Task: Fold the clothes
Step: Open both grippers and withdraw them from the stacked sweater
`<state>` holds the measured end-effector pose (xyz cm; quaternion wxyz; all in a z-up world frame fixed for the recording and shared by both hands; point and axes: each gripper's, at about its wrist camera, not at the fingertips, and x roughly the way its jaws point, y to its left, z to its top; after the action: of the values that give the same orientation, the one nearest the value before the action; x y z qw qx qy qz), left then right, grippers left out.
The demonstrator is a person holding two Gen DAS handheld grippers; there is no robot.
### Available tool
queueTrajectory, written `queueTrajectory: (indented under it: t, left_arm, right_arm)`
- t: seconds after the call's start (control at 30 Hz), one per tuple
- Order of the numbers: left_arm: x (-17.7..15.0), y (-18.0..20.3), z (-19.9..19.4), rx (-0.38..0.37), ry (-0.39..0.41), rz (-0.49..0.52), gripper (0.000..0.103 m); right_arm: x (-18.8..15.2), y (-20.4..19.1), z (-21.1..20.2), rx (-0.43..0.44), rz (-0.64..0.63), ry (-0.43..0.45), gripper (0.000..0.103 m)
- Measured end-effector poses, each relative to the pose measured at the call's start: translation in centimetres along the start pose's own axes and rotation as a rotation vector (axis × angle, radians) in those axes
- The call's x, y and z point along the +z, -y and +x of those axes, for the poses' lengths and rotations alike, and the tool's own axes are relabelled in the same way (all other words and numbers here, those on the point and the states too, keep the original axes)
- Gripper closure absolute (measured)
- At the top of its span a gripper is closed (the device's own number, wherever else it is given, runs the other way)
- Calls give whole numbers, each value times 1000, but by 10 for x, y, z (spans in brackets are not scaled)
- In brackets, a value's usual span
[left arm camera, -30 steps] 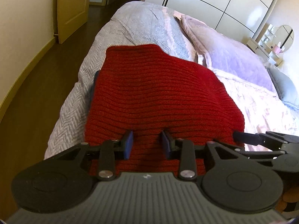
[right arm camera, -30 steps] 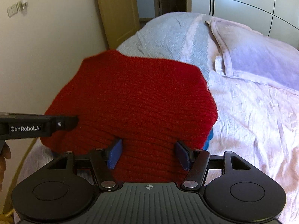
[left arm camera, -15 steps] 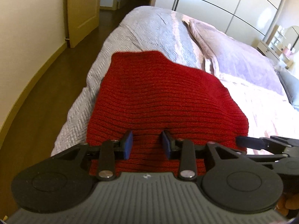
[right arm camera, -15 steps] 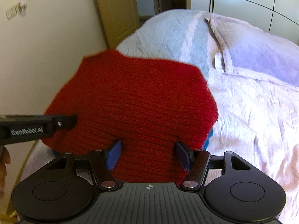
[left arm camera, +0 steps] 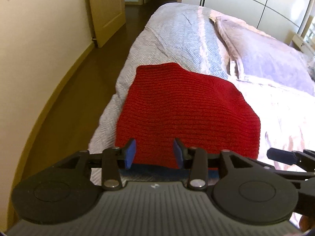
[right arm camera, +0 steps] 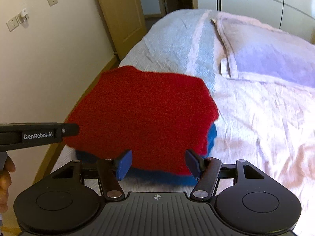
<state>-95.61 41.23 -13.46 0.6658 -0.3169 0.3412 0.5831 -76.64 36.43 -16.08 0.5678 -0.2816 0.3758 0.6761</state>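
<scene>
1. Bed (left arm camera: 177, 31): grey cover, pillow (left arm camera: 265, 59) far right. The folded stack sits on the near left corner, close to the edge above the floor (left arm camera: 82, 90).
2. Red knit (left arm camera: 183, 110): folded flat, on top of a blue garment (right arm camera: 211, 137) whose edge shows underneath. Judgement: thick, soft, light, grippy, no fragility. It will sag if lifted by one edge, so take both near corners, pinching all layers.
3. Left gripper (left arm camera: 153, 153): jaws moderately open, empty. Red knit's near edge lies just past the tips, apart from them.
4. Right gripper (right arm camera: 159, 163): jaws wide, empty. The stack's near edge sits between and just beyond the pads, no contact visible.
5. Judgement: fold looks done; next is either squaring the stack or moving it.
</scene>
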Motion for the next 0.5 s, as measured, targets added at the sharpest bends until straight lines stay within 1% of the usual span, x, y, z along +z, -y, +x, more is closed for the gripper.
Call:
queueTrajectory:
  t: [0.07, 0.2, 0.4, 0.5]
  left_arm:
    - [0, 1, -13, 12, 0, 5, 63]
    - [0, 6, -38, 38, 5, 12, 62]
    - [0, 13, -71, 65, 22, 17, 58]
    - [-1, 15, -84, 74, 25, 14, 57]
  right_arm:
    - [0, 0, -10, -1, 13, -14, 40]
    - [-4, -1, -32, -10, 18, -22, 40]
    - [-9, 0, -62, -19, 33, -10, 39]
    - [-11, 1, -72, -24, 36, -3, 36]
